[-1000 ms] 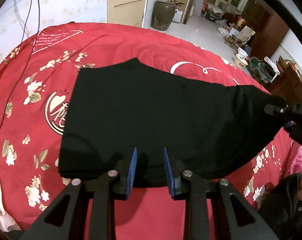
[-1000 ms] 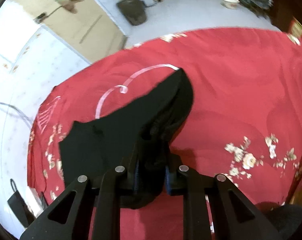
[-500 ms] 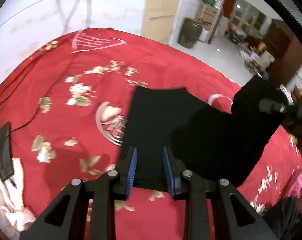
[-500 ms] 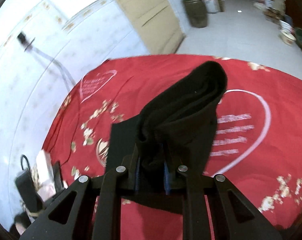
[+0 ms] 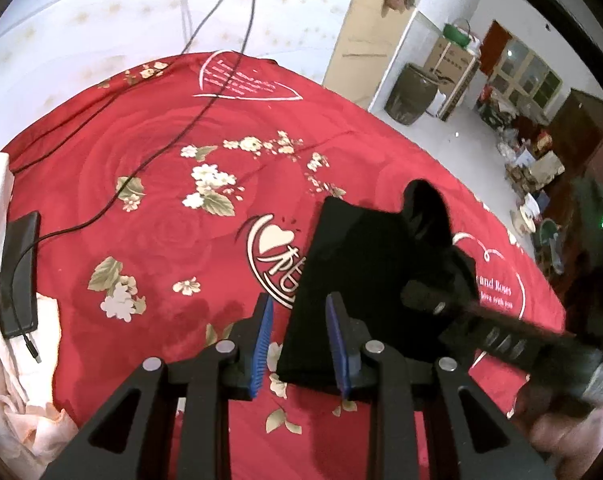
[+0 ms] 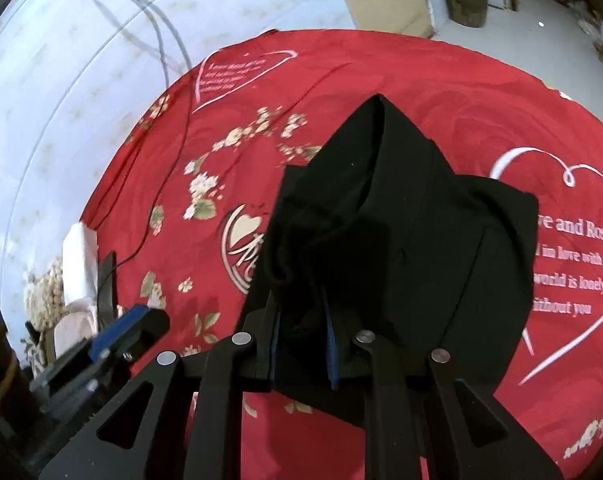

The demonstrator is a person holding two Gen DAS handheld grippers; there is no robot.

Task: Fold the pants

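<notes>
The black pants [image 5: 353, 276] lie partly folded on the red flowered bedspread [image 5: 161, 200]. My left gripper [image 5: 299, 344] is open and empty, its blue-padded fingers [image 5: 263, 344] over the near left edge of the pants. My right gripper [image 6: 301, 344] is shut on a bunched end of the pants [image 6: 381, 220] and holds it raised over the folded part. The right gripper also shows blurred in the left wrist view [image 5: 497, 336], coming in from the right over the cloth. The left gripper shows at the lower left of the right wrist view [image 6: 113, 340].
A black flat device [image 5: 19, 272] with a cable [image 5: 149, 148] lies at the bed's left edge beside white and pink cloth [image 5: 5, 392]. A white wall stands behind the bed. A dark jar [image 5: 409, 94] and cluttered furniture stand on the floor at the right.
My right gripper has carried the held end of the pants leftward over the rest, so the cloth now lies doubled and narrower. My left gripper has shifted left and stayed open.
</notes>
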